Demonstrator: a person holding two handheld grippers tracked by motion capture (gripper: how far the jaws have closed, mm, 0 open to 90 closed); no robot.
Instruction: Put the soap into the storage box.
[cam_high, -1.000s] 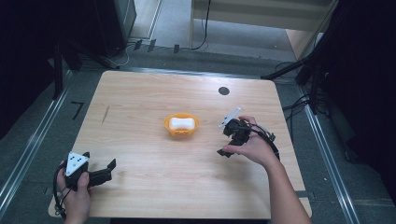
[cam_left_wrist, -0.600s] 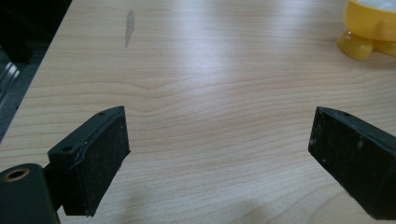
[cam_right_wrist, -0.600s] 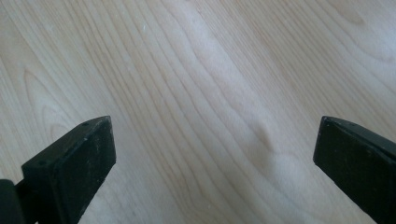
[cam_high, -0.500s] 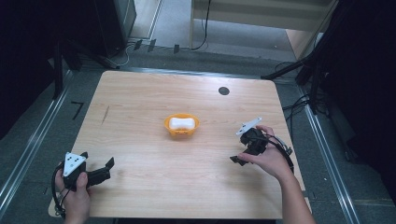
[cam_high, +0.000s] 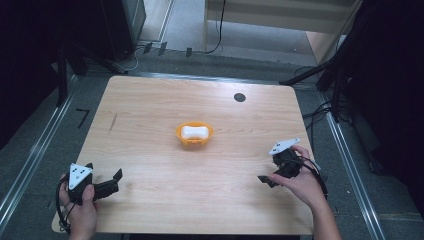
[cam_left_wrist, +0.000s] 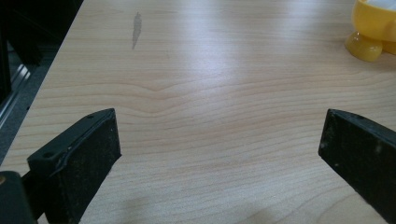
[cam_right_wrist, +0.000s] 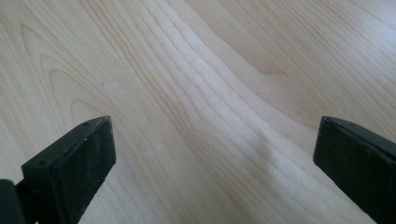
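Both tongs were spread wide and held nothing; the left gripper (cam_high: 116, 176) rested low at the near left corner of the table (cam_high: 150, 100), the right gripper (cam_high: 264, 179) near the right edge. The orange bowl (cam_high: 194, 135), with a white block (cam_high: 194, 131) inside, stood well ahead of both, between them; judged step: idle or finished; any next move would call for a forward reach to the bowl.

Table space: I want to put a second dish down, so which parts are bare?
Most of the table is bare: the far strip between the orange bowl and the black dot, the left side around the grey smudge, and the near middle between the left gripper and the right gripper. Nowhere is crowded.
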